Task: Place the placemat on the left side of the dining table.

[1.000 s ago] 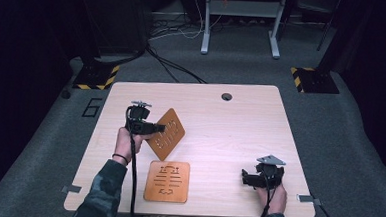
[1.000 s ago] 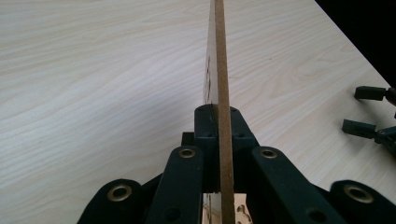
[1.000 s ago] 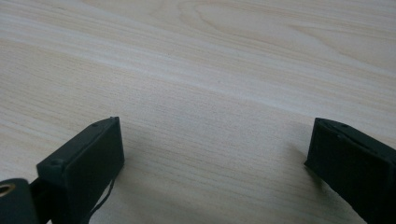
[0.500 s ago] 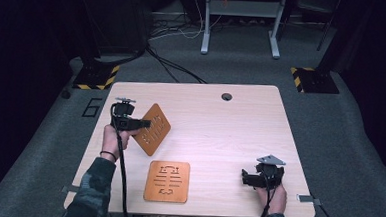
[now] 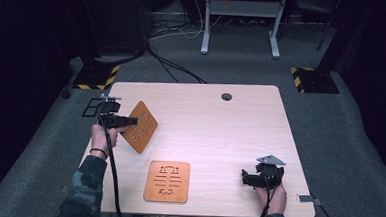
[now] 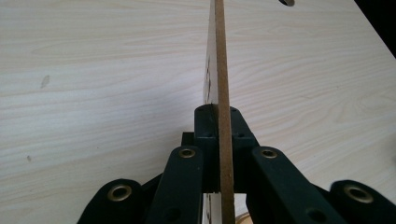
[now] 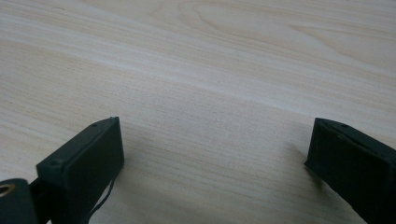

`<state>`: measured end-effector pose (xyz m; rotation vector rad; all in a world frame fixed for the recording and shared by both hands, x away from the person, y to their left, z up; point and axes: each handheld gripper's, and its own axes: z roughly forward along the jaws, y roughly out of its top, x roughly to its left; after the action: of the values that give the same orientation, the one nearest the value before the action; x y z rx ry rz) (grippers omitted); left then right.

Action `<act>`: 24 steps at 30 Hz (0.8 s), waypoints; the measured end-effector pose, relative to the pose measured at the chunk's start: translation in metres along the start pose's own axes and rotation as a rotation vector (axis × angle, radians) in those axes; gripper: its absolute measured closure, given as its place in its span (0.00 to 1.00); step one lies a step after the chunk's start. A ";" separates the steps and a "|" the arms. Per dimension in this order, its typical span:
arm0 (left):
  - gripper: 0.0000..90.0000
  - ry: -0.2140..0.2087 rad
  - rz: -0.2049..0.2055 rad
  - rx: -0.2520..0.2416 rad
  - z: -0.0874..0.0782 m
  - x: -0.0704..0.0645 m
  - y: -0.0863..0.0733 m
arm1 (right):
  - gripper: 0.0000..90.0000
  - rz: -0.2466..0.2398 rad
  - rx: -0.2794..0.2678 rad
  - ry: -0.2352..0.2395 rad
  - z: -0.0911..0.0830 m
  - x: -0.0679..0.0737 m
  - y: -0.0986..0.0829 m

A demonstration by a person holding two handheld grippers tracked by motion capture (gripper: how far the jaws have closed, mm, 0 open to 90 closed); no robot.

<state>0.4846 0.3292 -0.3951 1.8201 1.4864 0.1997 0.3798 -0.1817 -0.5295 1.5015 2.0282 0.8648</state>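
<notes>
Second wooden panel [image 5: 166, 181] flat on table [image 5: 220, 120]

The person's left hand [image 5: 101, 133] is reaching forward along the table's left edge, camouflage sleeve [image 5: 84, 188] coming in from the bottom, and is holding the black two-jaw left gripper [image 5: 130, 120] level with its jaws pointing to the right. In the left gripper view those jaws are pressing together on the thin edge of a flat brown wooden board [image 6: 224, 84], which is standing edge-on between them. The right hand [image 5: 271, 197] is resting near the table's near right corner, holding the black right gripper [image 5: 244, 178] with the grey three-cornered plate [image 5: 271, 159] on top, its jaws pointing left and standing wide apart just above the wood.
</notes>
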 end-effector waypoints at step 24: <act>0.96 0.083 -0.184 -0.017 0.003 0.061 -0.017 | 0.03 -0.001 0.000 -0.001 0.000 0.000 0.000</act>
<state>0.4913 0.3828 -0.4283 1.6684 1.6949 0.1990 0.3798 -0.1817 -0.5295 1.5011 2.0278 0.8634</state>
